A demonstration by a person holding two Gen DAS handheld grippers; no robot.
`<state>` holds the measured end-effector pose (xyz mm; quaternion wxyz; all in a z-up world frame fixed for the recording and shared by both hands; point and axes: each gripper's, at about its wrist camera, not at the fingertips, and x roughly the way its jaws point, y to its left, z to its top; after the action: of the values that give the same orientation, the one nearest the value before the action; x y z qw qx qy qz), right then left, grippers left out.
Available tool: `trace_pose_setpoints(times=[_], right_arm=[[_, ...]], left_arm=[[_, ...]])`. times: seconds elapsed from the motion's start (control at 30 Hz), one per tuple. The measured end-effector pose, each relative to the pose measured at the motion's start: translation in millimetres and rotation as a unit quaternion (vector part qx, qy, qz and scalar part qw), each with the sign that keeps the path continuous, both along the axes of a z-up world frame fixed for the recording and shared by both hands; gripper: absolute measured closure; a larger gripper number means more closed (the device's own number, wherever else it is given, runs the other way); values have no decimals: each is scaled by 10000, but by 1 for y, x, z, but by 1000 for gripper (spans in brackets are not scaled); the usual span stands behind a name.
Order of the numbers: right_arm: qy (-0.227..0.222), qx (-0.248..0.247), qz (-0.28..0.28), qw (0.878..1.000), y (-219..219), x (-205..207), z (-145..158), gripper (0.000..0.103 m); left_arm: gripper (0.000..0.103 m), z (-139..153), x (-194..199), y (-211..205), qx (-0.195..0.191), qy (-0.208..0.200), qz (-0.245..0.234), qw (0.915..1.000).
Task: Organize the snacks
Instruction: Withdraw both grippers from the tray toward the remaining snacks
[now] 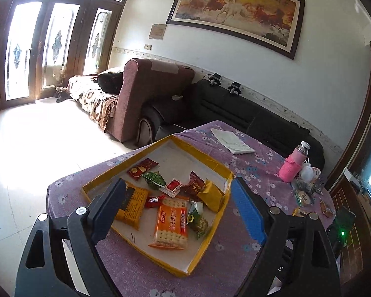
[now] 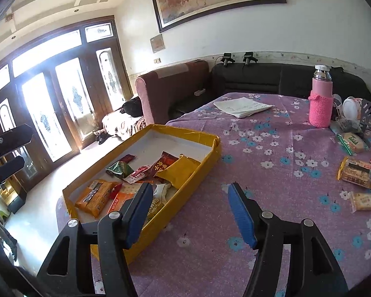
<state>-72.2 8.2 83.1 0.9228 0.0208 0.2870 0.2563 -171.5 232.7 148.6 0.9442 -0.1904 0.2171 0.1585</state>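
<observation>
- Snacks are split between two places on a round table under a purple flowered cloth. A shallow yellow cardboard tray with a white floor near the table's left edge holds about ten packets; several more lie loose on the cloth, well apart from the tray, at the far right.
- Left gripper hangs above the tray, jaws wide apart, nothing between them. Right gripper hangs beside the tray's right wall, jaws apart and empty.
- Loose items include an orange biscuit packet with a dark label, a clear-wrapped cracker packet and a green-edged cracker packet (small red sweets sit at the frame edge, hard to make out).
- Likely risk: the tray sits close to the table's rim, so a nudge from either gripper could push it toward the floor.
- Likely risk: slick wrappers may slip from the pads, or the crackers inside may crush under a hard squeeze.
- Likely risk: a reach to the right passes near a tall pink bottle in a knitted sleeve, which could topple if clipped.
- Packets already in the tray overlap; an orange-and-white cracker pack lies on others, so dropping more in may spill some over the low wall.
</observation>
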Motion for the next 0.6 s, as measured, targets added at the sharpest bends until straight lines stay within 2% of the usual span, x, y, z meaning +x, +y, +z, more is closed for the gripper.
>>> trace_pose_setpoints(times=[0.6], right_arm=[[378, -318, -153, 9987, 1, 20, -37, 37]], left_arm=[[16, -20, 12, -19, -92, 228, -479, 9985]])
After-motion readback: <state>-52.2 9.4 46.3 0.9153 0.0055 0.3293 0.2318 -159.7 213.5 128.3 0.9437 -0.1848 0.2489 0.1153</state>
